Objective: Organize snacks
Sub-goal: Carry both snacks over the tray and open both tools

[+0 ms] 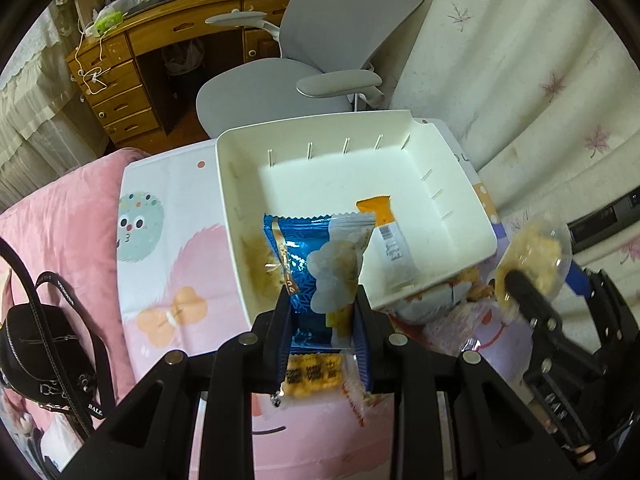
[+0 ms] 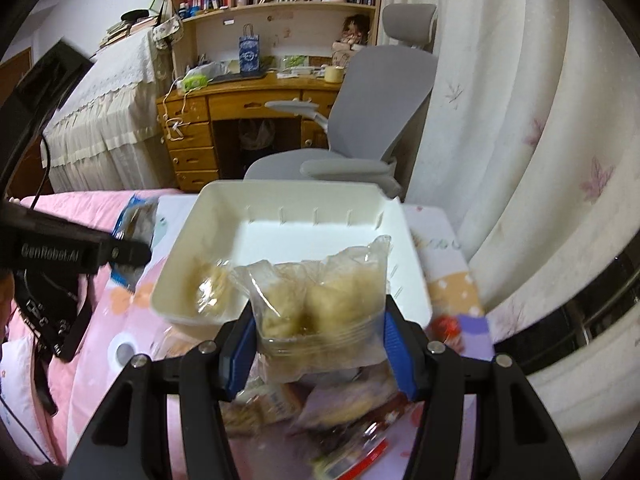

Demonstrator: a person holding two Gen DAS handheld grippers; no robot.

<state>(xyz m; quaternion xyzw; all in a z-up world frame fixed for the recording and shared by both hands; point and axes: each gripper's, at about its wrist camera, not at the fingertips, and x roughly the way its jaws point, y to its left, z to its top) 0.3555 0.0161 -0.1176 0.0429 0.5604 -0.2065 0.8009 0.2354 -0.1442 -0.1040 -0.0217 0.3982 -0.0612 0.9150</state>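
Note:
My left gripper (image 1: 322, 300) is shut on a blue snack packet (image 1: 316, 264) and holds it over the near rim of a white plastic bin (image 1: 236, 184). An orange-and-white snack packet (image 1: 386, 232) lies inside the bin. My right gripper (image 2: 316, 312) is shut on a clear bag of pale yellow pastries (image 2: 320, 300), held above the bin's near edge (image 2: 176, 280). The right gripper with its clear bag (image 1: 532, 248) shows at the right of the left wrist view. Loose snack packets (image 2: 320, 408) lie on the bed below the right gripper.
The bin sits on a pink bed with a cartoon-print sheet (image 1: 168, 208). A black handbag (image 1: 44, 344) lies at the left. A grey office chair (image 1: 316, 56) and a wooden desk (image 1: 132, 64) stand beyond the bed. A curtain (image 1: 540, 60) hangs at the right.

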